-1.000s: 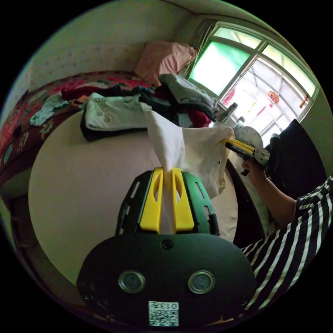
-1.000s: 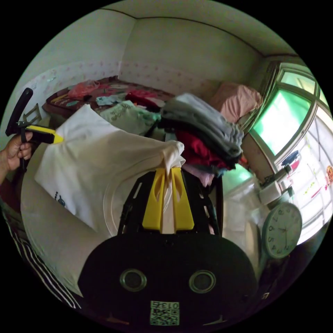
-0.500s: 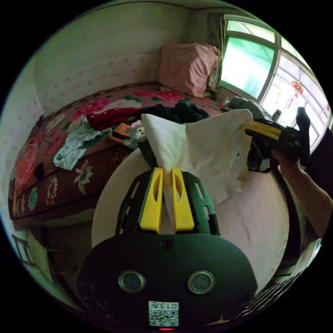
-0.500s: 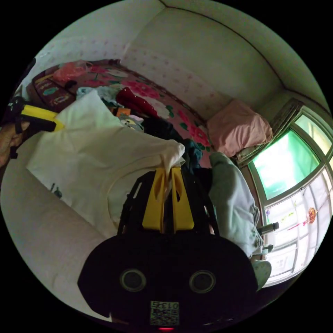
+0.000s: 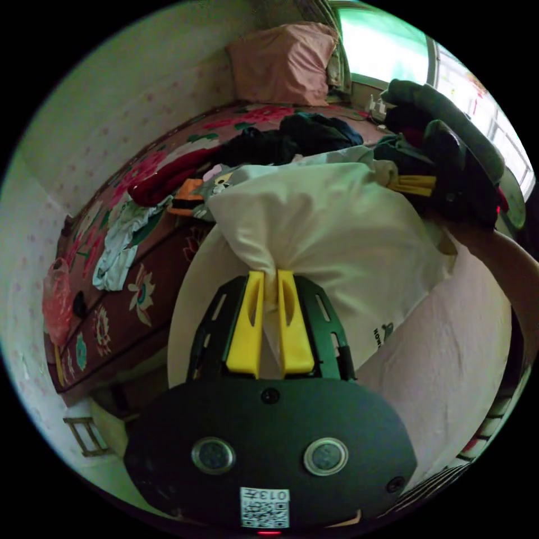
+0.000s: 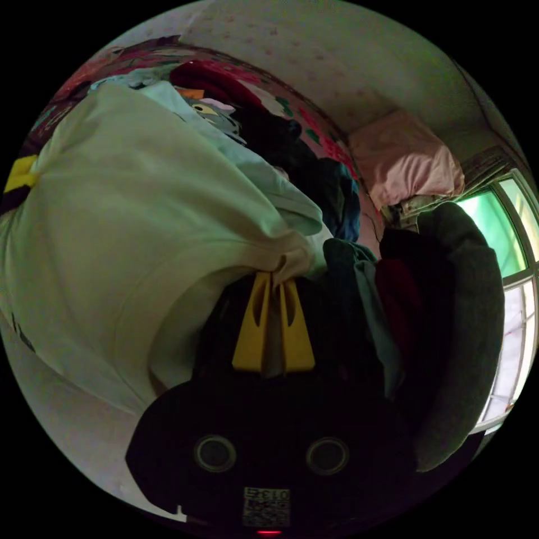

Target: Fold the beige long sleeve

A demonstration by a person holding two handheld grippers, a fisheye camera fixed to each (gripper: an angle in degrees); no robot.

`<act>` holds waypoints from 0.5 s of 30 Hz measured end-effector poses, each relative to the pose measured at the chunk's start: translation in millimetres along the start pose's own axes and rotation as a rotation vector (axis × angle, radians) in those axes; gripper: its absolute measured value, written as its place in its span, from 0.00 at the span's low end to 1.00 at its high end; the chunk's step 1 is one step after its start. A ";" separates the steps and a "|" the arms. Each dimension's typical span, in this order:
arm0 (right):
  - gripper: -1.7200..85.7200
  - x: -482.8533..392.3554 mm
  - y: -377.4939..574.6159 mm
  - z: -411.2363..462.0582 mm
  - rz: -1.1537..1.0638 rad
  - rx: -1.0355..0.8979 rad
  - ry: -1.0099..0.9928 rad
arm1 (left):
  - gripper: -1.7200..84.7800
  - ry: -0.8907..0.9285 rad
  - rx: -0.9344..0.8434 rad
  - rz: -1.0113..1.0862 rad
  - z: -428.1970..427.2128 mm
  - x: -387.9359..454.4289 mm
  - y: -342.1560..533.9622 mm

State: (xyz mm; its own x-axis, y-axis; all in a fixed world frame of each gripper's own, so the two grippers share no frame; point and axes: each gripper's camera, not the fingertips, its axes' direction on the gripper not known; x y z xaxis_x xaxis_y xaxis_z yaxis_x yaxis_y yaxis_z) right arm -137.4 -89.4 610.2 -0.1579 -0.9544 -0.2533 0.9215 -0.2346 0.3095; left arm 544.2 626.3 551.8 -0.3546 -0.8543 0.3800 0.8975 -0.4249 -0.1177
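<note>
Holding the beige shirt [image 5: 331,224] stretched above the round table [image 5: 449,359], the left gripper [image 5: 270,281] has both yellow jaws closed on a bunched corner of the cloth in the left gripper view. Across the span, the right gripper [image 5: 412,184] shows with its yellow jaws at the opposite corner, cloth gathered around them. The shirt hangs between the two, its lower edge drooping toward the table, a small dark print near that edge. Behind lies a bed [image 5: 140,281] with a flowered cover, strewn with loose clothes [image 5: 264,146], and a pink pillow [image 5: 281,56] by the window.

In the right gripper view, the right gripper [image 6: 273,281] has its jaws closed on a twisted bit of the shirt [image 6: 129,224], which spreads wide to the left, where the left gripper [image 6: 21,174] shows as a yellow tip at the far corner. A pile of dark clothes [image 6: 426,303] crowds the right side.

This looks like the spreading step: the shirt is lifted, not yet laid. Next, it likely needs lowering flat onto the table, kept taut and clear of the pile. No boxes or baskets are visible.
</note>
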 end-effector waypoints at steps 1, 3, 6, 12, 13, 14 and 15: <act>0.03 -1.9 -6.4 -2.0 0.009 -0.014 0.009 | 0.07 0.011 0.010 0.012 -1.5 -3.0 0.0; 0.03 -5.8 -16.8 -6.1 0.026 -0.036 0.034 | 0.08 0.072 0.056 0.038 -7.1 -18.3 0.7; 0.03 -10.4 -32.5 -12.6 0.075 -0.070 0.069 | 0.08 0.155 0.062 0.109 -13.5 -39.9 -7.8; 0.04 -15.1 -67.1 -29.4 0.062 -0.210 0.146 | 0.08 0.228 0.024 0.188 -27.2 -69.6 -34.0; 0.04 -15.3 -71.0 -33.6 0.082 -0.210 0.151 | 0.08 0.232 0.022 0.193 -28.7 -72.2 -36.2; 0.04 -16.0 -72.7 -37.2 0.098 -0.202 0.148 | 0.08 0.251 0.018 0.200 -31.3 -79.2 -41.1; 0.04 -16.1 -73.2 -38.4 0.102 -0.202 0.144 | 0.08 0.282 0.010 0.201 -33.5 -88.0 -46.6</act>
State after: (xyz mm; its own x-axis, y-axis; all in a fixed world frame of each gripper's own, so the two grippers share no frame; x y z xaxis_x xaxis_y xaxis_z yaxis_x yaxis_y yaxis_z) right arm -188.7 -49.8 556.4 -0.0220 -0.9316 -0.3629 0.9844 -0.0835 0.1547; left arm 524.7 711.3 493.1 -0.2278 -0.9703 0.0813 0.9588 -0.2381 -0.1549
